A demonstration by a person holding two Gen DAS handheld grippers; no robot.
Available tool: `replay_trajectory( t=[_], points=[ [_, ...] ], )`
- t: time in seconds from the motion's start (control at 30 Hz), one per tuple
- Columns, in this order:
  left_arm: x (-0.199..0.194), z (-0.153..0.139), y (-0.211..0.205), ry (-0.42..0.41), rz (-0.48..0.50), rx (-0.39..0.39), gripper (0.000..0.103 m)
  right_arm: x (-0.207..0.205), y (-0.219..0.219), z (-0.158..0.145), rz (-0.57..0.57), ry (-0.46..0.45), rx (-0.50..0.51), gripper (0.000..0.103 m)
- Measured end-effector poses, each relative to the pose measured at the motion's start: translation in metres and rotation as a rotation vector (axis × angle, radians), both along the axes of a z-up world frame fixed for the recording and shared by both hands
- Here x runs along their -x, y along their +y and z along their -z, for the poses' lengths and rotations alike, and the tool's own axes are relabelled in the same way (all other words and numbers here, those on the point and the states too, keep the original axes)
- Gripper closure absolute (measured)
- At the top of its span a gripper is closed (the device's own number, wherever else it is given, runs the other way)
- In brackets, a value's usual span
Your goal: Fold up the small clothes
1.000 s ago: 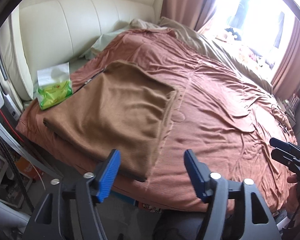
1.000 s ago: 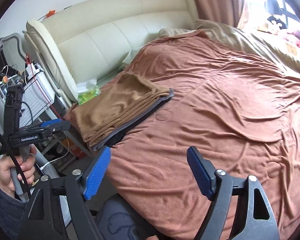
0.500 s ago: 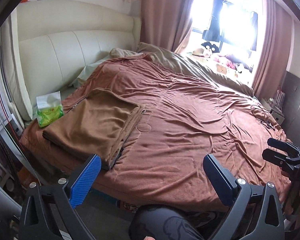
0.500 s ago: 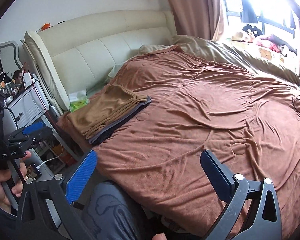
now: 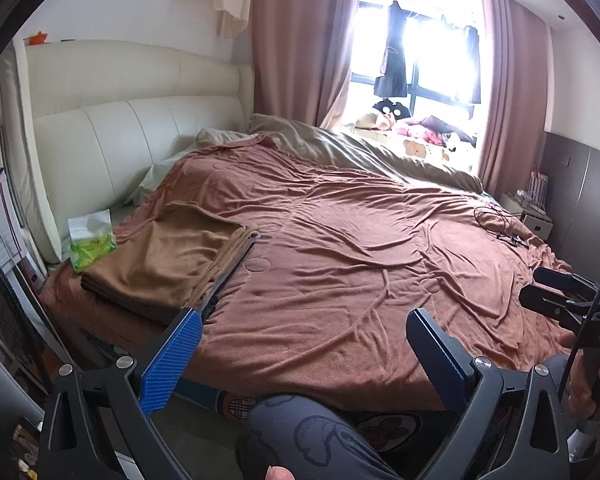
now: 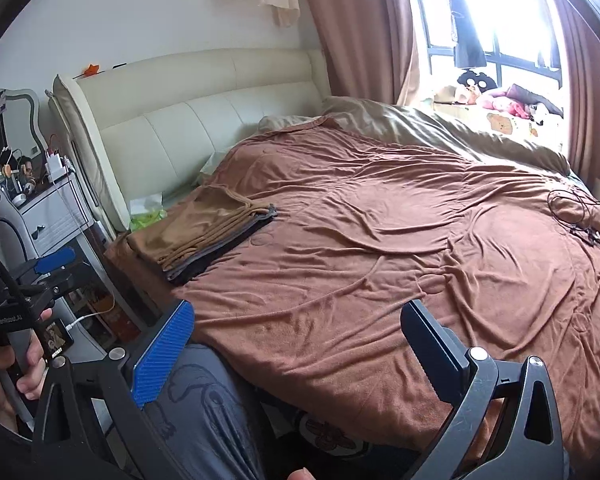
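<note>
While held back: my left gripper [image 5: 300, 356] and right gripper [image 6: 292, 354] gape, grasping nothing.
Folded clothes [image 5: 168, 264]: left of frame, soft, light, floppy.
Hold: I'd pinch a corner edge.

- The folded clothes [image 5: 160, 264] form one flat stack at the bed's [image 5: 360, 264] left corner, near the headboard end.
- The top piece [image 6: 192, 224] is tan-brown, soft-looking, folded into a rough rectangle with light creases across its upper face.
- Several more tan layers show as thin stepped edges along the side facing the middle of the bed.
- Beneath them lies a dark grey piece [image 6: 216, 258], its edge sticking out a little past the tan layers.
- The stack rests directly on the rust-brown bedcover, lying level.
</note>
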State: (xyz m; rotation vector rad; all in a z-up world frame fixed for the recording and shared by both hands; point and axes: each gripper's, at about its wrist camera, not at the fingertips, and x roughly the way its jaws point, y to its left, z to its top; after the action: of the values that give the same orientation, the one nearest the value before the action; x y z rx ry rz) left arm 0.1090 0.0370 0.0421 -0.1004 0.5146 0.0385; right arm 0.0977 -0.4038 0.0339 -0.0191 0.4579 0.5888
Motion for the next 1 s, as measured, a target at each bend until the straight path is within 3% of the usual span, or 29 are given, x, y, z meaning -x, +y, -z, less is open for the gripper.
replay_trajectory(
  t=[0.63,1.0],
  points=[
    [0.055,0.02,-0.027,-0.081,0.038,0.012,0.001,0.07,-0.047,0.037,0.093,-0.074,-0.048,0.0],
    [0.063,0.029,-0.035,-0.098,0.055,0.006,0.001,0.076,-0.056,0.045,0.124,-0.059,-0.052,0.0]
  ],
)
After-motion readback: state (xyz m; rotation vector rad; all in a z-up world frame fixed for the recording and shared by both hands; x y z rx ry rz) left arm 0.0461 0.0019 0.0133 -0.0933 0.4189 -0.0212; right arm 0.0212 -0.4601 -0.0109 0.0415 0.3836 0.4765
